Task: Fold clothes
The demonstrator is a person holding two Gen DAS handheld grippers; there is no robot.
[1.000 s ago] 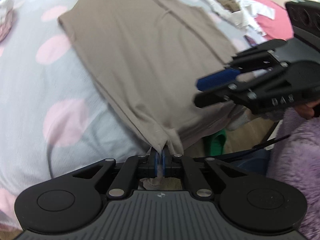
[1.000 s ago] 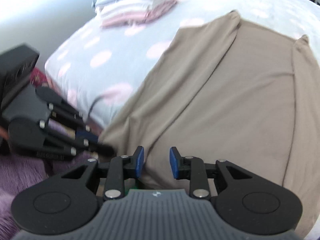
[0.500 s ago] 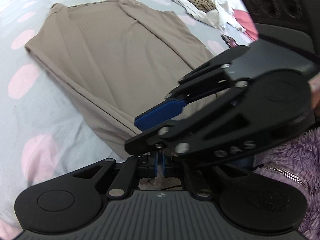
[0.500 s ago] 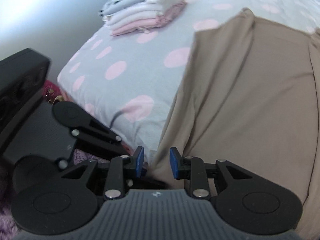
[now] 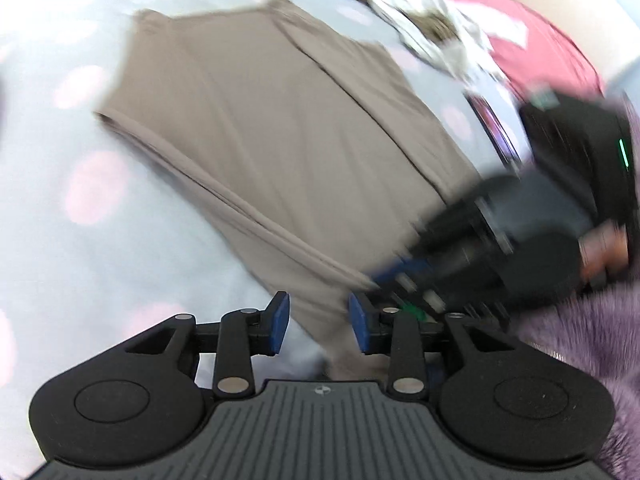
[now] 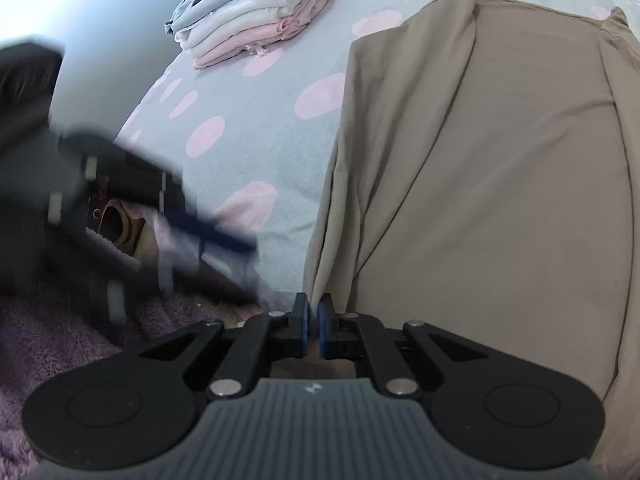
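A taupe garment [image 5: 280,140] lies spread flat on the spotted bed sheet [image 5: 80,240], its near hem hanging over the bed's edge. My left gripper [image 5: 318,320] is opening; the hem corner shows between its blue pads, which do not press on it. My right gripper [image 6: 313,320] is shut on the garment's [image 6: 500,180] near left hem corner. Each gripper appears blurred in the other's view: the right gripper [image 5: 400,276] just right of the left one, the left gripper [image 6: 224,240] off to the left.
A stack of folded clothes [image 6: 256,20] sits at the far left of the bed. Unfolded clothes [image 5: 420,28] and a pink cloth [image 5: 540,52] lie at the far right, a phone [image 5: 492,128] beside the garment. A purple fleece [image 5: 580,340] fills the near right.
My left gripper let go of the hem corner and spread its jaws while shifting sideways. My right gripper came in to that corner and closed on it.
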